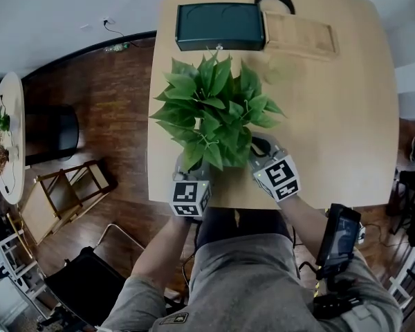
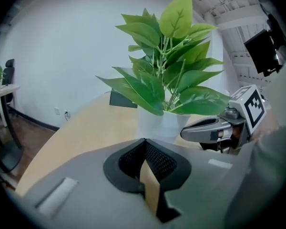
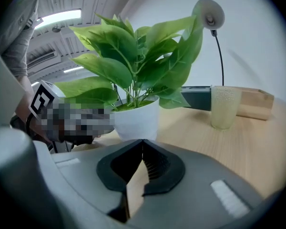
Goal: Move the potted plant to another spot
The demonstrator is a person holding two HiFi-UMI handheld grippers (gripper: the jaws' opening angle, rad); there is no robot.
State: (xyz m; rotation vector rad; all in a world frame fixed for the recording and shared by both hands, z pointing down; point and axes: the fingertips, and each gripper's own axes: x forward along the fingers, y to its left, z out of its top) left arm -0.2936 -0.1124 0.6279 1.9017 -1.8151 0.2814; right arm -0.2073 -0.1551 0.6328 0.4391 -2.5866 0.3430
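in the head view, the potted plant, broad green leaves over a round white pot, stands near the front edge of the pale wooden bench, about midway across. your left gripper sits at its near-left side and your right gripper at its near-right side. both sets of tips are tucked under the leaves, so you cannot tell contact here. behind the plant lies a dark green rectangular box, with a light wooden tray beside it.

in the left gripper view, your left gripper has its jaws fully together with nothing between them. the white pot stands just beyond the tips, a little to the right, outside the jaws. the right gripper shows at the pot's other side.

in the right gripper view, your right gripper likewise has its jaws pressed together and holds nothing. the white pot stands just past the tips, slightly left. a frosted pale yellow tumbler stands further back on the right, well apart from it.
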